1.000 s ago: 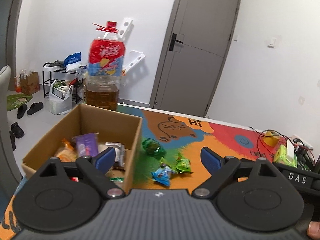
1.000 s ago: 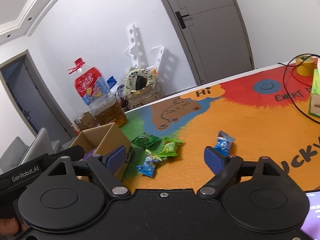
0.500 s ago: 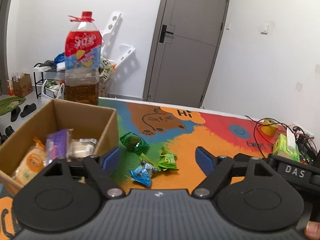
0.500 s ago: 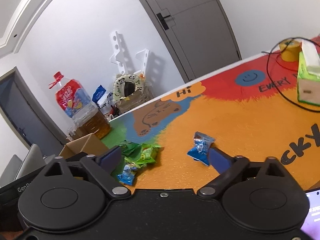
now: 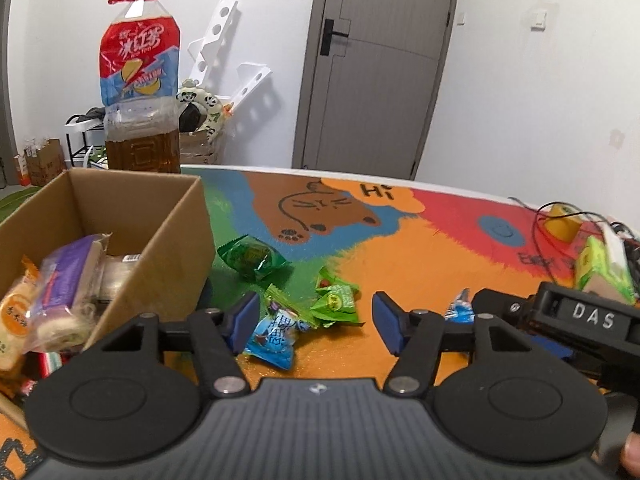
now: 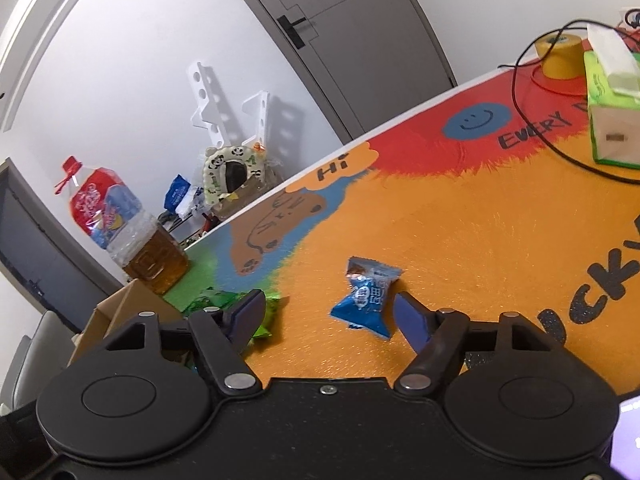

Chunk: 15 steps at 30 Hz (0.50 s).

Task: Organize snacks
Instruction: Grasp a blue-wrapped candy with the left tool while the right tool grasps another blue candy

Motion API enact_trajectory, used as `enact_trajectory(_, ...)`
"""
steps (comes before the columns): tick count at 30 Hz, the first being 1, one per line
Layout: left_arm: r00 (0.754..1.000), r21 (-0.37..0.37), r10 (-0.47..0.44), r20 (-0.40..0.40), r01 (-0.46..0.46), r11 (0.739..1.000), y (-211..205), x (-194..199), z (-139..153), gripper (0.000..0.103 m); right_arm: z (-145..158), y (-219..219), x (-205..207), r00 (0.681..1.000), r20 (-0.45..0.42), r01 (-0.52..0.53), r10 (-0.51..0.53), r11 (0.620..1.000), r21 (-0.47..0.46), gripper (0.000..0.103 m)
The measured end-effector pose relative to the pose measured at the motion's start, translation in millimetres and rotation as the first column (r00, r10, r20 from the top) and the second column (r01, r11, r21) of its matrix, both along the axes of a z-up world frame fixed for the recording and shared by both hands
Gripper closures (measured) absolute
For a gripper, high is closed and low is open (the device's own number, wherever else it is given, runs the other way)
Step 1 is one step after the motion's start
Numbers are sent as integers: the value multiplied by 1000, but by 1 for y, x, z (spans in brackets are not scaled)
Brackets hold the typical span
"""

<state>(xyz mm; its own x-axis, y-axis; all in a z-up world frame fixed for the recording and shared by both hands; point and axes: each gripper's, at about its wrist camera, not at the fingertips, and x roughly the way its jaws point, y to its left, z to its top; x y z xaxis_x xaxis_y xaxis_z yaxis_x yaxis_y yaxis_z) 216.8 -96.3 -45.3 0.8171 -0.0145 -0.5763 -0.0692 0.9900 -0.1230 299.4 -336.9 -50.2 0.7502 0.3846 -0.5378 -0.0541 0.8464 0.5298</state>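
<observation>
A cardboard box (image 5: 176, 240) at the left holds several wrapped snacks. Loose on the colourful mat lie a dark green candy (image 5: 252, 258), light green packets (image 5: 336, 304) and a blue candy (image 5: 276, 336). My left gripper (image 5: 316, 326) hovers low over them, its jaws closing. The blue candy lies beside its left finger (image 5: 244, 320) and is not pinched. A second blue candy (image 6: 366, 300) lies between the closing jaws of my right gripper (image 6: 330, 318), close to the right finger (image 6: 412, 324). Neither pad presses on it.
A large iced-tea bottle (image 5: 138, 92) stands behind the box. At the far right are a green tissue box (image 6: 612, 120), a yellow tape roll (image 6: 560, 56) and a black cable (image 6: 560, 152). The right gripper's body (image 5: 592, 316) shows in the left wrist view.
Both grippers have come down closer to the mat and the candies, and their jaws have narrowed. The left view has swung from the box toward the loose candies.
</observation>
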Motion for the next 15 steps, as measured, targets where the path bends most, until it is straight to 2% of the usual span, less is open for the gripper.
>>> enact_trajectory(11,999,48,34,-36,-32,998,1,22,-29,47,-21,2,18,1000,-7,15,-15,1000,11,35)
enact_trajectory(15,998,50,41,-50,-39,998,3,26,-36,50,-26,4,20,1000,-12,5,-5,1000,15,39)
